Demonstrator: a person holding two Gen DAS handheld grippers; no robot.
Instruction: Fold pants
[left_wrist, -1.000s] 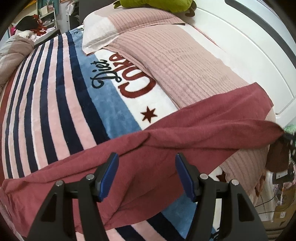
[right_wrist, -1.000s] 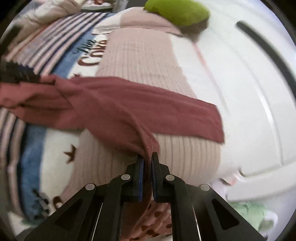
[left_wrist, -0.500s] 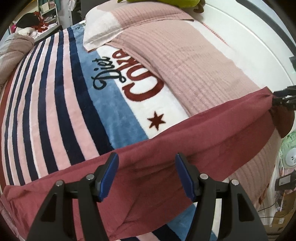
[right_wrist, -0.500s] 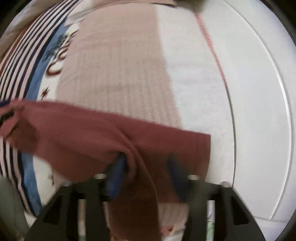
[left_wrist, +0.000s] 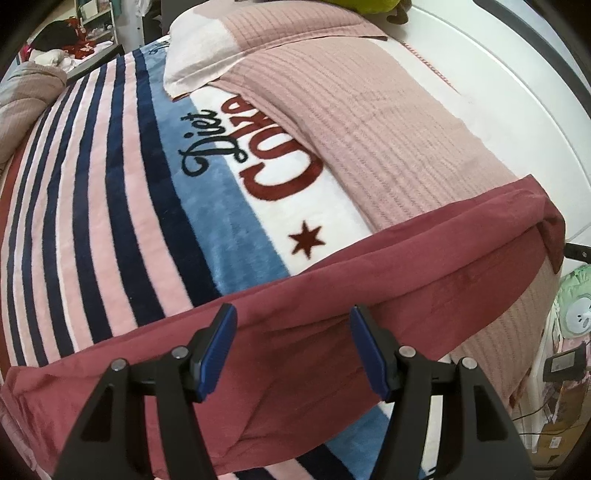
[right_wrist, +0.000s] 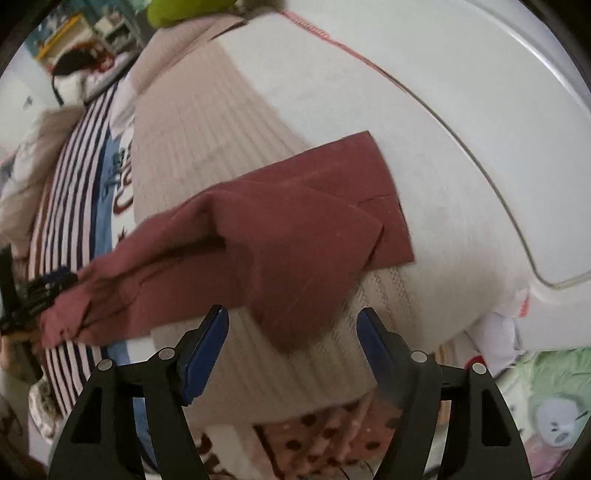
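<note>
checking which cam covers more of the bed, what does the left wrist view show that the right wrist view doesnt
Only the left wrist view: the readable Diet lettering and red star on the striped blanket, and the pants' length lying across the bed.

Only the right wrist view: the pants' squared end on the white cover, a dotted fabric below the bed edge, and the right gripper, its fingers opening, with no cloth pinched.

Both: the maroon pants, the ribbed pink cover and the green plush.
</note>
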